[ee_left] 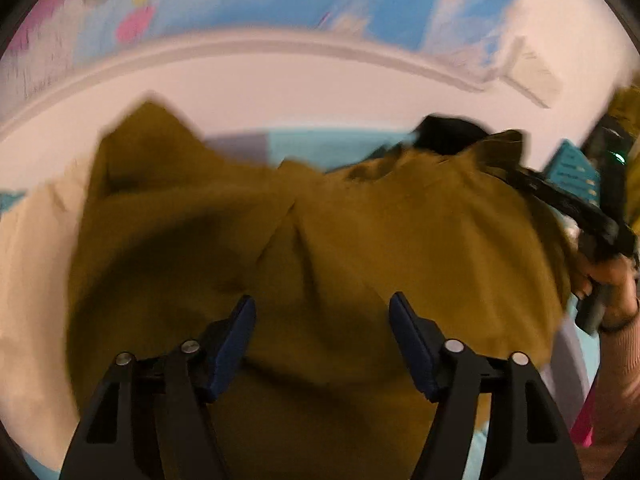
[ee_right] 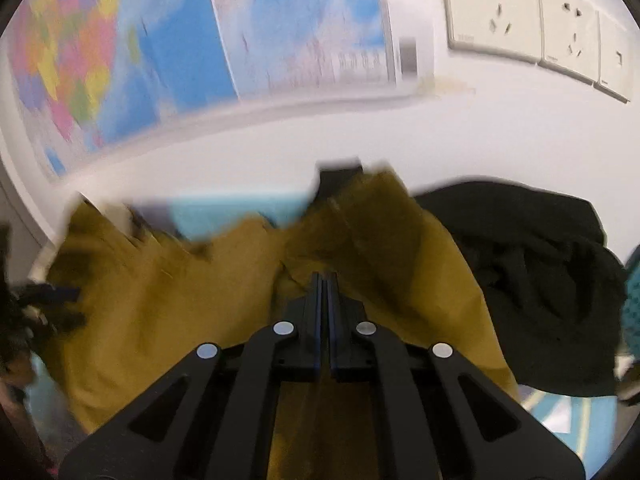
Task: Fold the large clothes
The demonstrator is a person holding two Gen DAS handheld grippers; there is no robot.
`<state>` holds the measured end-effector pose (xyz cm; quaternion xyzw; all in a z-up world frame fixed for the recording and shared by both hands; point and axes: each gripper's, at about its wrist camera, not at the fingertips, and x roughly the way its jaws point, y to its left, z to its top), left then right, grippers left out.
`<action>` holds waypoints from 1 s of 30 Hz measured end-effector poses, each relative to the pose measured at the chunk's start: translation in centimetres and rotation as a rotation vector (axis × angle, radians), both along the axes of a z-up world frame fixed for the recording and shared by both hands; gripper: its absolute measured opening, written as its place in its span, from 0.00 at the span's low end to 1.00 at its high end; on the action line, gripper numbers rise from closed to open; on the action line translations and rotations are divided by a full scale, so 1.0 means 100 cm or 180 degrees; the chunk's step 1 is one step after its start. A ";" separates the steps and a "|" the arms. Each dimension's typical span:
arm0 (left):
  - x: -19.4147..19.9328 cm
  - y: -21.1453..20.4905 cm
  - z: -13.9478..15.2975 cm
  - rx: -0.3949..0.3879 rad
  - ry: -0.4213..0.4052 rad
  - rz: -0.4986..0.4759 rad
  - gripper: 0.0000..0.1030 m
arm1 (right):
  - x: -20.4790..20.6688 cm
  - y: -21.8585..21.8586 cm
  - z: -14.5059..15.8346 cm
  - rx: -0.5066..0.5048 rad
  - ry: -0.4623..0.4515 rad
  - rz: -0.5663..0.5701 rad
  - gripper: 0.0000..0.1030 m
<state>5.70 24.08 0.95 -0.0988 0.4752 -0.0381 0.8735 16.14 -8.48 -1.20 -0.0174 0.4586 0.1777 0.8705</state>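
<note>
A large mustard-yellow garment (ee_left: 360,232) fills the middle of the left wrist view, rumpled and partly lifted. My left gripper (ee_left: 322,316) is open just above it, with cloth under the jaws but nothing between them. At the right edge of that view the other gripper (ee_left: 576,208), held by a hand, has the garment's right side. In the right wrist view my right gripper (ee_right: 325,278) is shut on a fold of the same garment (ee_right: 168,300), which hangs off to the left and below.
A black garment (ee_right: 532,292) lies heaped to the right of the yellow one. A beige cloth (ee_left: 36,264) lies at the left. A white wall with a coloured map (ee_right: 120,48) and sockets (ee_right: 520,16) stands behind. A teal basket (ee_left: 576,172) stands at the right.
</note>
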 end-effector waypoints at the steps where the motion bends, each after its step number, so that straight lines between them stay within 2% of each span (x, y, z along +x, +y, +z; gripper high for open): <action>1: 0.002 0.003 -0.004 -0.0035 0.0033 0.0036 0.62 | 0.000 -0.001 -0.002 -0.0041 0.0026 0.0000 0.11; 2: 0.003 0.002 -0.006 -0.0043 0.0033 0.0049 0.62 | -0.002 -0.002 0.000 0.0011 0.0044 0.0014 0.24; 3: 0.002 0.003 -0.004 -0.0067 0.0006 0.0040 0.62 | -0.006 -0.004 0.008 0.0019 -0.0043 -0.0024 0.44; 4: -0.001 0.005 -0.003 -0.0096 -0.0010 0.0029 0.63 | -0.011 -0.003 0.017 0.0015 -0.0169 -0.0021 0.49; 5: -0.003 0.006 0.000 -0.0140 -0.0024 0.0011 0.67 | -0.016 0.001 0.024 0.0031 -0.0243 0.0075 0.49; 7: -0.007 0.004 0.005 -0.0166 -0.0075 -0.0047 0.74 | -0.023 0.020 0.031 0.0015 -0.0230 0.0374 0.53; 8: -0.006 -0.001 0.006 -0.0073 -0.0091 -0.0068 0.74 | -0.024 0.032 0.029 -0.0070 -0.0193 0.0529 0.61; 9: -0.003 -0.005 0.005 -0.0016 -0.0073 -0.0081 0.74 | -0.025 0.041 0.025 -0.0177 -0.0176 0.0623 0.64; 11: 0.005 -0.014 -0.003 0.0111 0.0041 -0.0071 0.71 | -0.021 0.067 0.001 -0.0592 -0.0040 0.0792 0.64; 13: 0.012 -0.018 -0.008 0.0262 0.0050 -0.0032 0.65 | -0.013 0.075 -0.022 -0.0766 0.0144 0.0820 0.61; 14: 0.015 -0.019 -0.010 0.0320 0.0059 -0.0008 0.58 | -0.011 0.075 -0.027 -0.0787 0.0159 0.0786 0.53; 15: 0.017 -0.018 -0.010 0.0342 0.0073 0.0027 0.55 | -0.010 0.075 -0.031 -0.0806 0.0151 0.0782 0.37; 16: 0.019 -0.015 -0.010 0.0341 0.0095 0.0073 0.48 | -0.009 0.074 -0.032 -0.0861 0.0116 0.0771 0.24; 17: 0.022 -0.013 -0.009 0.0332 0.0112 0.0112 0.39 | -0.006 0.072 -0.031 -0.0878 0.0082 0.0728 0.05; 18: 0.026 -0.009 -0.008 0.0318 0.0137 0.0197 0.34 | -0.004 0.069 -0.028 -0.0789 0.0097 0.0749 0.03; 20: 0.032 -0.003 -0.007 0.0290 0.0161 0.0282 0.14 | -0.004 0.064 -0.018 -0.0747 -0.0029 0.0683 0.02; 22: 0.036 0.009 -0.001 0.0139 0.0107 0.0403 0.07 | -0.001 0.054 0.001 -0.0609 -0.0224 0.0547 0.02; 25: 0.035 0.020 0.009 -0.0027 -0.0031 0.0518 0.08 | 0.005 0.038 0.031 -0.0387 -0.0564 0.0199 0.02; 27: 0.033 0.022 0.010 -0.0017 -0.0052 0.0545 0.10 | 0.015 0.038 0.028 -0.0368 -0.0475 0.0176 0.02; 30: 0.037 0.016 0.006 0.0070 -0.0057 0.0518 0.19 | 0.031 0.048 -0.003 -0.0518 -0.0114 0.0300 0.03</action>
